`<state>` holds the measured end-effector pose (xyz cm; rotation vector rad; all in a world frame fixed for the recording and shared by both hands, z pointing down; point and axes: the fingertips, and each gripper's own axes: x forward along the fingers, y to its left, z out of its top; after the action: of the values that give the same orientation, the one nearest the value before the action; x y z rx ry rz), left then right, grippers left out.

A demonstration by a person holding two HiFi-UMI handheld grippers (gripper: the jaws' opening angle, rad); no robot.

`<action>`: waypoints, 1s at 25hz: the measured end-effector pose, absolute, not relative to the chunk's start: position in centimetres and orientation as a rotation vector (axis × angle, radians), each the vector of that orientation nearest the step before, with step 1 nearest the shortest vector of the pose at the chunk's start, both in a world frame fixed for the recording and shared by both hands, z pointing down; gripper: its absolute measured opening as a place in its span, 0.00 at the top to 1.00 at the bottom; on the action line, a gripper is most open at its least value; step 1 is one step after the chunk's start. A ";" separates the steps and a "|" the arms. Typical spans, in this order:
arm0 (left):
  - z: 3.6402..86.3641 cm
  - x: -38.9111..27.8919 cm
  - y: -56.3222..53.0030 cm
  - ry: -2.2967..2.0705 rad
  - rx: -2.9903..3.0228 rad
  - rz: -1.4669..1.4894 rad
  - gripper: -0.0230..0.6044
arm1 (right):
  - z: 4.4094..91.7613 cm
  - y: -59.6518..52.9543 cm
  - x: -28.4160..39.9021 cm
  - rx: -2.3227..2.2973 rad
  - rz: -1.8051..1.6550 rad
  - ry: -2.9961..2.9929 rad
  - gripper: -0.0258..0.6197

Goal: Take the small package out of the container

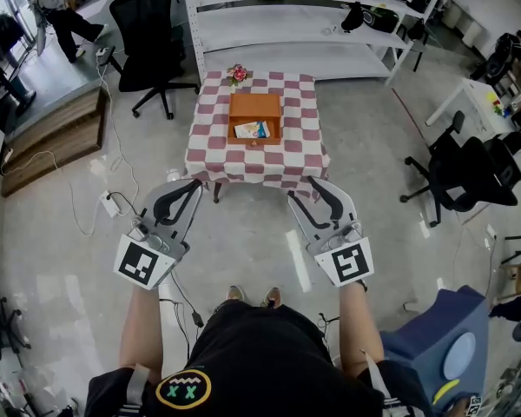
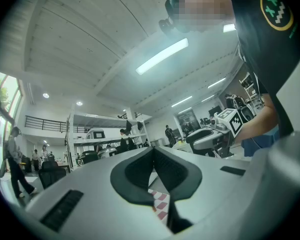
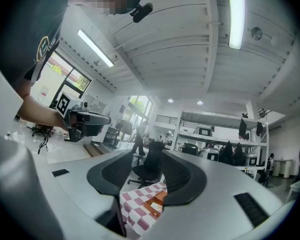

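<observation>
An orange wooden container [image 1: 254, 111] stands on a small table with a red-and-white checked cloth [image 1: 210, 137], well ahead of me. A small blue-and-white package [image 1: 251, 130] lies inside it. Both grippers hang over the floor short of the table's near edge, apart from it. My left gripper [image 1: 194, 183] is shut with nothing in it; its pads meet in the left gripper view [image 2: 153, 151]. My right gripper [image 1: 308, 189] is open and empty. Between its jaws [image 3: 146, 156] I see the checked cloth [image 3: 137, 209] and the container [image 3: 157, 200].
A small bunch of flowers [image 1: 238, 74] sits at the table's far edge. A black office chair [image 1: 152, 24] stands behind the table at left, white shelving [image 1: 304, 16] behind it. Another black chair [image 1: 460, 172] is at right. Cables and a power strip [image 1: 113, 203] lie on the floor at left.
</observation>
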<state>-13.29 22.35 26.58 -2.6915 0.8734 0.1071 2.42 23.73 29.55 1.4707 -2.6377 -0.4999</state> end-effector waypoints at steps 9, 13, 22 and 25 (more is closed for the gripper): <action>26.4 -13.0 22.4 0.870 -2.692 0.097 0.93 | 29.9 23.3 2.4 1.470 -0.485 -2.618 0.04; 26.4 -13.1 22.2 0.873 -2.693 0.093 0.93 | 30.1 23.2 2.6 1.481 -0.482 -2.609 0.04; 26.7 -12.3 22.2 0.880 -2.691 0.089 0.93 | 30.6 23.2 3.4 1.488 -0.482 -2.611 0.04; 26.5 -11.9 22.3 0.887 -2.685 0.088 0.93 | 30.5 23.2 3.9 1.483 -0.488 -2.610 0.04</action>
<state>-11.88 22.35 26.48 -2.6845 0.8875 0.0877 3.91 23.23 30.51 1.4830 -2.6099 -0.4885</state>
